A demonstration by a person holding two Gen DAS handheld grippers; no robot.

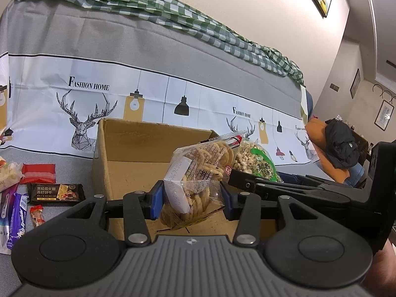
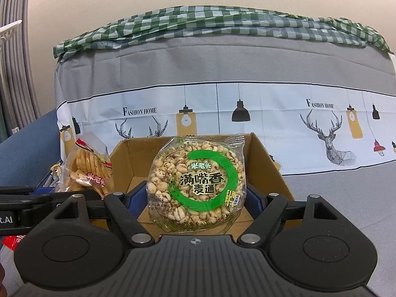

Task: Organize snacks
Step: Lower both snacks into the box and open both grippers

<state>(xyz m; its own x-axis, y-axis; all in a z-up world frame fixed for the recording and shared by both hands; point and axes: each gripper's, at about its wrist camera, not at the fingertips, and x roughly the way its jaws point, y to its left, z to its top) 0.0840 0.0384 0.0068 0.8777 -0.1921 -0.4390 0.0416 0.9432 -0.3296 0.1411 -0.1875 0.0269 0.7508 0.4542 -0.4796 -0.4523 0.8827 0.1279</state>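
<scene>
Grey surface (image 1: 64,158) with an open cardboard box (image 1: 128,143): above it we see our left hand-held gripper (image 1: 191,201) pinching a clear cracker bag (image 1: 198,173), and our right hand-held gripper (image 2: 196,198) clamping a round puffed-grain pack (image 2: 198,180).

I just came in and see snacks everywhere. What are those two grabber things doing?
A person is sorting snacks. The left gripper holds a bag of cookies; the right gripper holds a round puffed-grain cake pack. Both hang over an open cardboard box. More snacks wait on the table.
</scene>
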